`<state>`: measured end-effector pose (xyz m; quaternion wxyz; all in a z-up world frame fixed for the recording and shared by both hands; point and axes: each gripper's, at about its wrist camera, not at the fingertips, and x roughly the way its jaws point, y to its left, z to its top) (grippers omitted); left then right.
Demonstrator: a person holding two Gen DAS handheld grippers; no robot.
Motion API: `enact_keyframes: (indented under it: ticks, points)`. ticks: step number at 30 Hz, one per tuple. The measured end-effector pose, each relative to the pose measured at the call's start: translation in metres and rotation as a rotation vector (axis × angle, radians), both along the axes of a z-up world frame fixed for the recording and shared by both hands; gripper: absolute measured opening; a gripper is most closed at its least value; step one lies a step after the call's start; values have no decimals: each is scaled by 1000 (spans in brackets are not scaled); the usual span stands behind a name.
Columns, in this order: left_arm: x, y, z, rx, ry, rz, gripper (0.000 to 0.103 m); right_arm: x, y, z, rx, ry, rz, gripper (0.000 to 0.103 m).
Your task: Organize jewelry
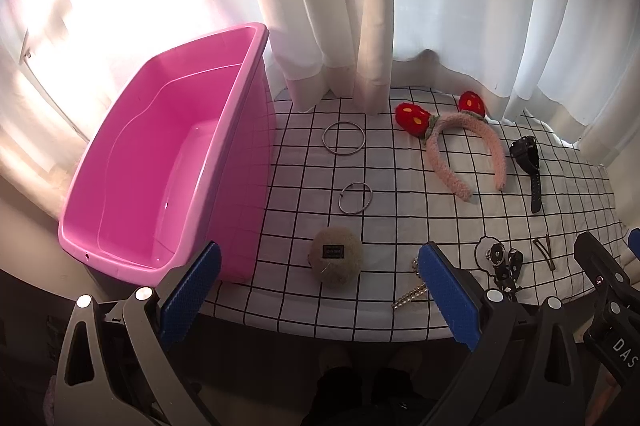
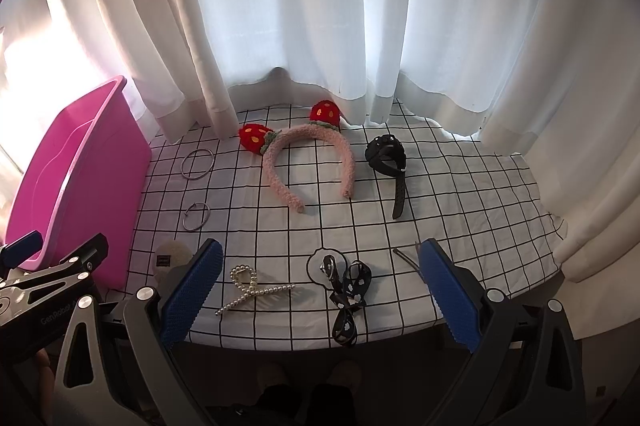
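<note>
Checked bench (image 2: 460,186) strewn, pink bin (image 1: 168,162) empty; both tongs (image 1: 320,290) (image 2: 320,290) apart, unloaded. Risks snagging cloth while pinching thin rings (image 1: 355,198).

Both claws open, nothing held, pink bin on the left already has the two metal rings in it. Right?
Not quite. The pink bin is empty in the left wrist view; both metal rings lie on the checked cloth beside it. The rest holds: left claw and right claw are open, holding nothing.

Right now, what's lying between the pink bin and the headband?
Two metal rings lie on the checked cloth between the bin and the headband; both views show it.
</note>
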<state>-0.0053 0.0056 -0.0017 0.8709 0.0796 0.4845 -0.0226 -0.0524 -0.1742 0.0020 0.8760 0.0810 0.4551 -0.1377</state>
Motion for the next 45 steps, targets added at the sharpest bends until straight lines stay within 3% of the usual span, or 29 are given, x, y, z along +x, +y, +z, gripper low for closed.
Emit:
enact_keyframes:
  ticks: [17,28,45]
  points:
    - [5,-5,-1,2,7,0,97,-1,-1,0,-1,2,0,94]
    - [-1,-24,-14,-11,41,-17,97,-14,-25,-12,-6,27,-25,94]
    - [-19,-111,-100,-78,159,-149,97,-40,-124,-104,4,149,-44,94]
